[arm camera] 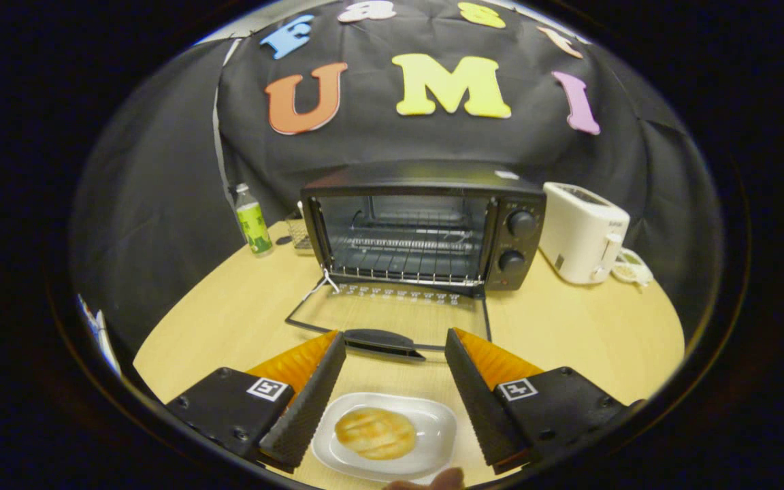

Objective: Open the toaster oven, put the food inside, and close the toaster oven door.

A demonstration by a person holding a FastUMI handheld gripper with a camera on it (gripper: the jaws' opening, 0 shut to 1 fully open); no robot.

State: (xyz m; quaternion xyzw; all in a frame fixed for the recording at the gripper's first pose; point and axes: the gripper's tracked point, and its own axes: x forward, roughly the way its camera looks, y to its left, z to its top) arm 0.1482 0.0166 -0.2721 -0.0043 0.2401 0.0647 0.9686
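The gripper (395, 344) hangs spread wide above a white rectangular plate (433, 446) holding a round golden flatbread (375, 433). Beyond the plate, the black toaster oven (426, 228) stands with its glass door (392, 316) down.

Oven open, tool spread above the plate

The tool (395, 354) hangs with fingers wide apart, gripping nothing; low in the frame between them sits the food (375, 433) on a white plate (436, 425), while at centre the toaster oven (422, 228) door (392, 320) lies flat on the worktop (229, 320).

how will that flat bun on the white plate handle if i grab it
The bun looks soft and flat, so it would likely squash and prove light. It may slide on the glossy plate. The open claw touches neither.
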